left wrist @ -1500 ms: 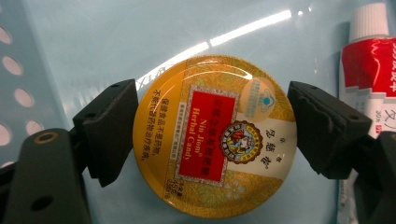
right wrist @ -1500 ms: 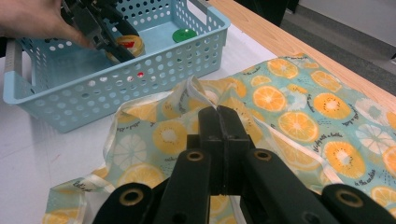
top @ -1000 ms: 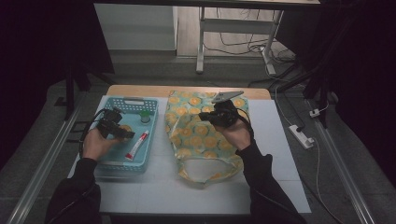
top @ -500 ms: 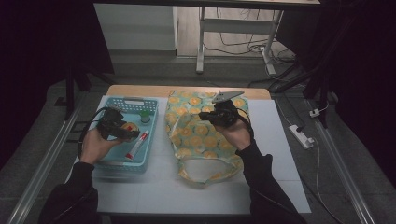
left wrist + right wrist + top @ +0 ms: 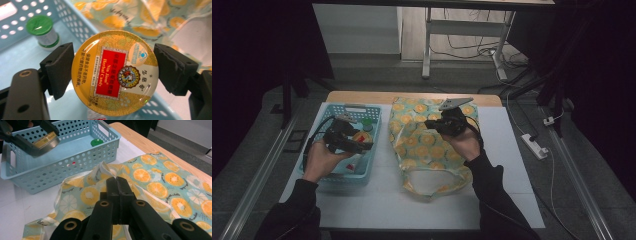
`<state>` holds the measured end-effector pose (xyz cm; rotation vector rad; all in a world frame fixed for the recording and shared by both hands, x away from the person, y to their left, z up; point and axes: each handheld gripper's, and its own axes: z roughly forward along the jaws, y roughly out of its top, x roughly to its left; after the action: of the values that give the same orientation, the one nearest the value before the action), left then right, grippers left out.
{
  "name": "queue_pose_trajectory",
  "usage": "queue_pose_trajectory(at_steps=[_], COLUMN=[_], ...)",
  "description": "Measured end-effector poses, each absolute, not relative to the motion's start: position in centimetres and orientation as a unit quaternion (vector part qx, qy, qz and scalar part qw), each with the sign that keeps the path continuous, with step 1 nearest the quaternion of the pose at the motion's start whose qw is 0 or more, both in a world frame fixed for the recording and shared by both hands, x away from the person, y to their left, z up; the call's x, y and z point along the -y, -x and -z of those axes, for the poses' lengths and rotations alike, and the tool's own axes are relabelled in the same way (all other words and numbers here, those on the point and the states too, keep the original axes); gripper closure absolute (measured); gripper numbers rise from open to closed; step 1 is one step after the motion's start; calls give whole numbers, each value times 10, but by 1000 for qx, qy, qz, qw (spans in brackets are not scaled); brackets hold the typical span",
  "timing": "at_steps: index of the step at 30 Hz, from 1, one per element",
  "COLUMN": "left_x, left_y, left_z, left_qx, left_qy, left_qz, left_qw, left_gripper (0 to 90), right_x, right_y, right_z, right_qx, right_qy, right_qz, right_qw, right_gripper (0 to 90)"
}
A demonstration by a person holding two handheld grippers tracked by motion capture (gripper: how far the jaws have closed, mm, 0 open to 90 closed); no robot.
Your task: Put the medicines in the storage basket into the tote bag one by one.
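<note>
**Candy tin lifted over the basket, bag edge pinched**

The round yellow candy tin [image 5: 115, 73] sits between the two black jaws of the left gripper [image 5: 115, 72] — each pad presses on its rim, one at 9 o'clock and one at 3 o'clock in the left gripper view, so the tongs are clamped on it. Its lid faces the camera, with a red label panel reading "Nin Jiom Herbal Candy" turned sideways. In the right gripper view the tin [image 5: 46, 141] hangs above the floor of the blue basket [image 5: 75, 157], clear of the bottom, at about 10 o'clock from that gripper's own jaws.

From the high view the left gripper [image 5: 362, 142] holds the tin over the middle of the basket [image 5: 328, 111], which lies on the left part of the white table [image 5: 507, 170]. A small bottle with a green cap [image 5: 43, 30] stands on the basket floor, at 11 o'clock from the tin in the left gripper view. A red-and-white item lies low in the basket near the person's left hand [image 5: 323, 159]; it is too small to tell what it is.

Just right of the basket lies the orange-print bag [image 5: 427, 145], its open mouth toward the person at 6 o'clock. The right gripper [image 5: 117, 181] has its jaws pressed together on a raised fold of the bag's fabric — the cloth lifts toward the tips.
</note>
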<state>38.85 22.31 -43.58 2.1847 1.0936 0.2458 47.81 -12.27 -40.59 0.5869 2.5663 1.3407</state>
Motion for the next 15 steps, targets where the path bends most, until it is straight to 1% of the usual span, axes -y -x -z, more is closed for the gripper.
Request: queue_pose_trajectory(at_steps=[6, 15], left_x=[-207, -182], left_y=[-382, -374], left_z=[432, 433], left_qx=[-401, -374], left_qy=[-845, -856], left_qz=[-92, -73], left_qw=[341, 349], left_gripper=[207, 207], right_x=[123, 123], right_y=[-478, -479], right_z=[406, 406], right_qx=[-864, -863], right_qy=[-198, -199], right_qz=[-453, -454], right_qw=[95, 96], right_gripper=[900, 900])
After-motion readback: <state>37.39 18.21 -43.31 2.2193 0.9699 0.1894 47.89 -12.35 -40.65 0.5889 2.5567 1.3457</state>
